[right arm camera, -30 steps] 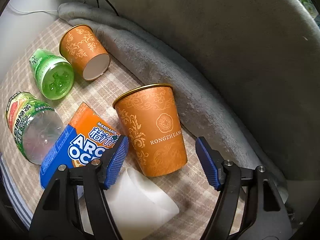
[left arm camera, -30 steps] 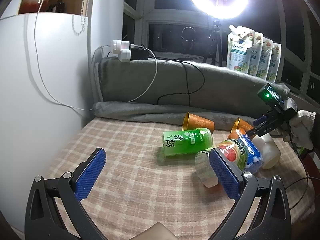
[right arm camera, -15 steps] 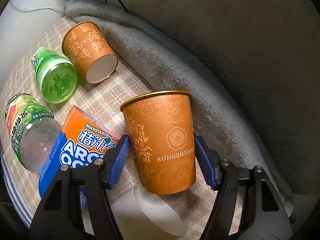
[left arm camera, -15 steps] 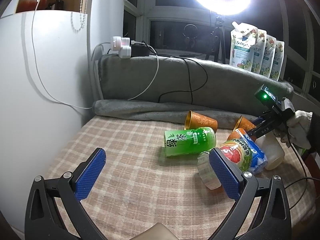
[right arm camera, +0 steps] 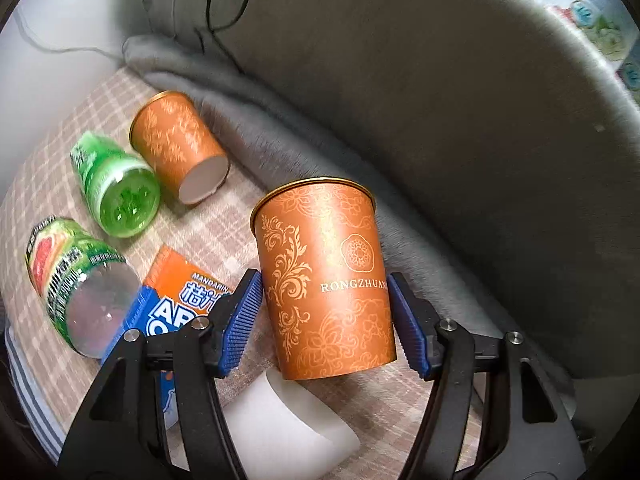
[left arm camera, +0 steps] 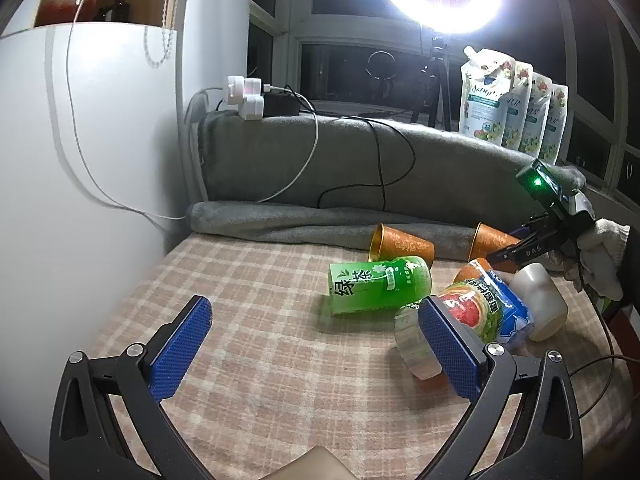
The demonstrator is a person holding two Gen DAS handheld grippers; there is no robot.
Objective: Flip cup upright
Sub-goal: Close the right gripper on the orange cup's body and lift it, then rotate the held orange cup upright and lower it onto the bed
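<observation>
An orange paper cup (right arm camera: 326, 280) with gold pattern lies on its side against the grey blanket roll, rim pointing away from me. My right gripper (right arm camera: 326, 320) is shut on this cup near its base, both blue pads pressing its sides. In the left wrist view the same cup (left arm camera: 486, 240) shows at the far right with the right gripper (left arm camera: 516, 250) on it. A second orange cup (right arm camera: 180, 148) lies on its side further left; it also shows in the left wrist view (left arm camera: 400, 244). My left gripper (left arm camera: 316, 344) is open and empty above the checked cloth.
A green tea bottle (left arm camera: 378, 286), a grapefruit-label bottle (left arm camera: 460, 312), an orange-blue juice carton (right arm camera: 176, 300) and a white cup (left arm camera: 540, 308) lie on the checked cloth (left arm camera: 260, 320). A grey blanket roll (left arm camera: 300, 224) and padded back lie behind. A white wall is at left.
My right gripper has closed its jaws onto the nearer orange cup and lifted it slightly. The left gripper has stayed open, drifting a little back.
</observation>
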